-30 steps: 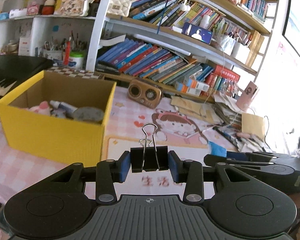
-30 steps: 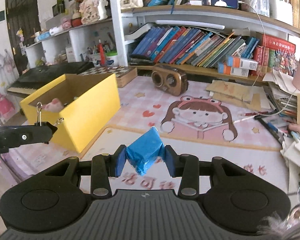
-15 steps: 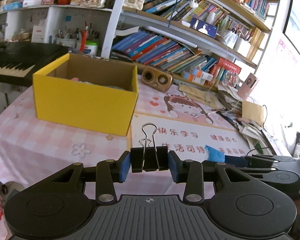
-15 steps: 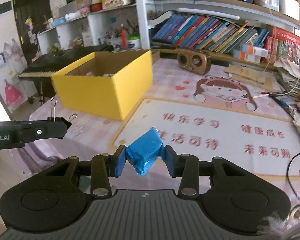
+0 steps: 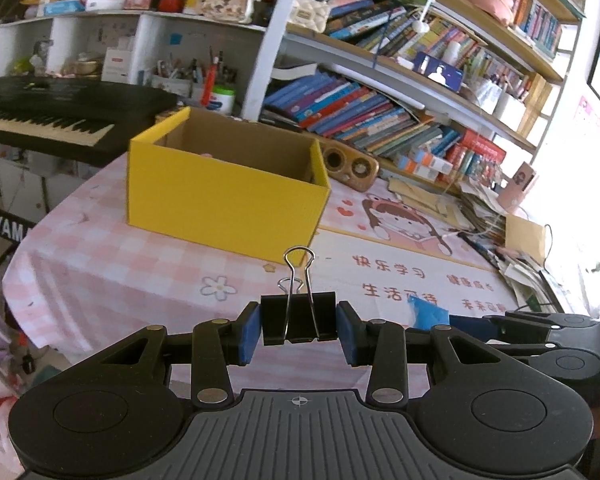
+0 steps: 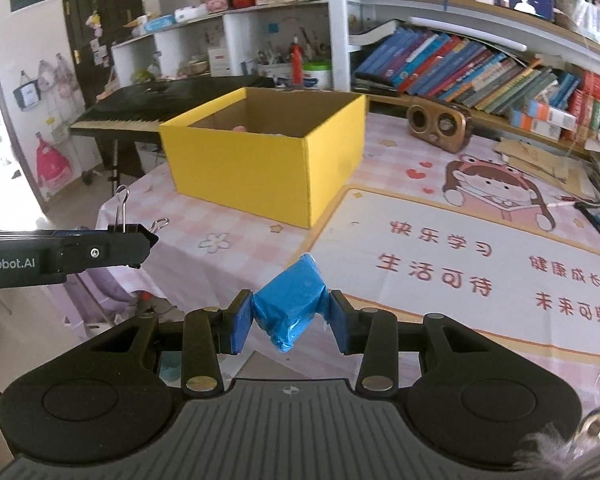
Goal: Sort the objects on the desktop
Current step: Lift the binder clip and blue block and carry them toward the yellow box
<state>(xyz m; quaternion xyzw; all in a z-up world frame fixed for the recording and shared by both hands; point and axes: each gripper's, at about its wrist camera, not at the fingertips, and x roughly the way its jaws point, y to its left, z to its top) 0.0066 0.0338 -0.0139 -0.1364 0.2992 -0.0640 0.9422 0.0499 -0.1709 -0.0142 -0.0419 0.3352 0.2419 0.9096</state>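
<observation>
My left gripper point(image 5: 299, 330) is shut on a black binder clip point(image 5: 299, 320) with silver wire handles, held in the air near the table's front edge. My right gripper point(image 6: 287, 322) is shut on a blue wrapped packet point(image 6: 290, 306), also above the table. The open yellow box point(image 5: 224, 192) stands ahead on the pink checked tablecloth; it also shows in the right wrist view point(image 6: 268, 160). A pink item shows inside it. The left gripper with the clip point(image 6: 120, 216) shows at the left of the right wrist view. The right gripper with the packet point(image 5: 428, 314) shows at the right of the left wrist view.
A printed desk mat point(image 6: 460, 248) with a cartoon girl covers the table right of the box. A brown retro speaker point(image 6: 436, 122) stands behind it. Bookshelves point(image 5: 380, 120) run along the back. Papers pile at the right edge point(image 5: 500, 216). A black keyboard piano point(image 5: 48, 112) stands left.
Both grippers have drawn back from the yellow box toward the table's front edge, still holding the clip and the blue packet. The box now looks farther away.
</observation>
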